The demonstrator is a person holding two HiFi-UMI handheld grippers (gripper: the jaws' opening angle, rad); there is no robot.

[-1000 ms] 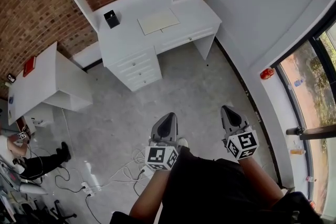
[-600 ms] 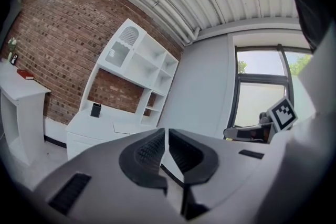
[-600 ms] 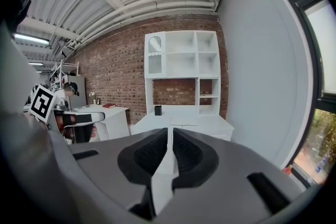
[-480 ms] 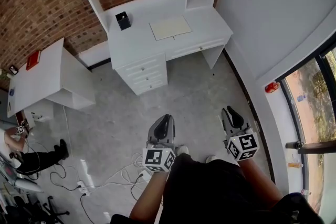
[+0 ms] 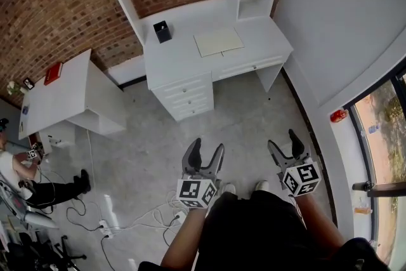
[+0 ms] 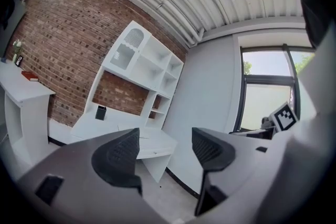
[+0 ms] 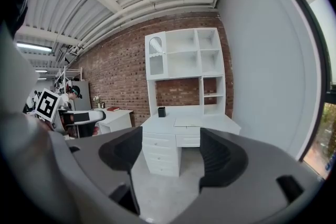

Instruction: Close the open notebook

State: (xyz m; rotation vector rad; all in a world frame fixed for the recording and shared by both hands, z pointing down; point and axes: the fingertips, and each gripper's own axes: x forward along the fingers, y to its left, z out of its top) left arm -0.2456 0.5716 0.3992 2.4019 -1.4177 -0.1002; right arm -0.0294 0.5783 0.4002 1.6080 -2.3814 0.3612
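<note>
We look steeply down over a grey floor toward a white desk [image 5: 184,60] with a shelf hutch, set against a brick wall at the top of the frame. The open notebook [image 5: 219,42] lies flat on the desk top, upper centre, its pale pages facing up. A black pen holder [image 5: 162,31] stands on the same desk, to the notebook's left and apart from it.

At the bottom of the frame we hold 2 grippers, well apart from the desk, with bare floor between. The left gripper [image 5: 207,148] sits at lower centre. Its jaws are opening and nothing is between them. The right gripper [image 5: 283,141] sits at lower right. Its jaws are also opening, with nothing between them. Through the right gripper's spread jaws we see the desk and the notebook straight ahead.

At the left of the frame stands a second white table [image 5: 70,92] with a red object [image 5: 52,73] on it. Below it, at the left edge, is a person [image 5: 25,184] with legs stretched over the floor, near loose cables [image 5: 149,216].
</note>
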